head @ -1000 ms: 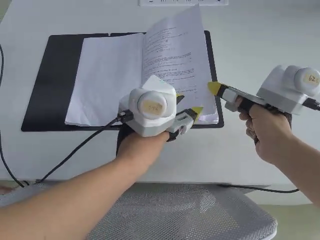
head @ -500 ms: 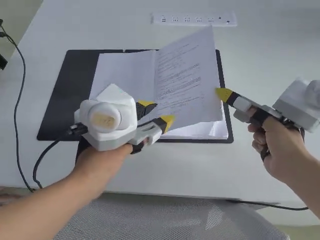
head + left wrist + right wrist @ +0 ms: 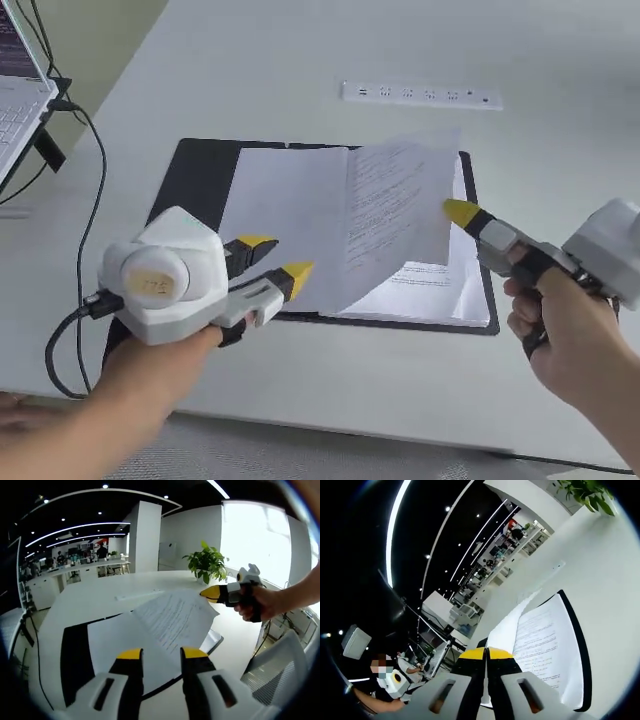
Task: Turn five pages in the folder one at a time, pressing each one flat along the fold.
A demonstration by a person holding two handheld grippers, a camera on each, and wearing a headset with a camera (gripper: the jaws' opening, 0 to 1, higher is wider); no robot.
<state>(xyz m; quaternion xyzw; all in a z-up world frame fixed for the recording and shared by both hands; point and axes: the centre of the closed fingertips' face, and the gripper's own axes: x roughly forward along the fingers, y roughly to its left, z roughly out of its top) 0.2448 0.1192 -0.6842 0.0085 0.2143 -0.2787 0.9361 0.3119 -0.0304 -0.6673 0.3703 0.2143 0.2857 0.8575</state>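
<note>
Black folder (image 3: pixel 195 185) open flat on the white table (image 3: pixel 250 60), toward the near edge, fold running away from the person. On its left half, the turned pages (image 3: pixel 280 205) lying down, blank side up. On its right half, the remaining stack (image 3: pixel 430 295), a few lines of print showing near the bottom. Between the two, one printed page (image 3: pixel 395 210) lifted off the stack and tilted over the fold, inner edge down by the spine, outer edge up in the air. Pinched at that raised edge by the right gripper (image 3: pixel 458 211), yellow tips pressed together on the paper (in the right gripper view, both jaws meeting with no gap, the sheet seen almost edge-on rising beyond them). Held by the right hand (image 3: pixel 560 335), out past the folder's right side. Left gripper (image 3: pixel 277 257) hovering over the near edge of the folder's left half, apart from the lifted sheet, jaws parted by a clear gap with nothing between them. Gripped by the left hand (image 3: pixel 150 375), with a black cable (image 3: pixel 70 322) looping from its back away to the left across the table. Beyond the folder, a white power strip (image 3: pixel 422 95) lying flat, well apart from it. At the far left, part of a laptop (image 3: pixel 12 110). In the left gripper view, a potted plant (image 3: pixel 207 565) past the table's far end, and an open office with rows of desks behind.
</note>
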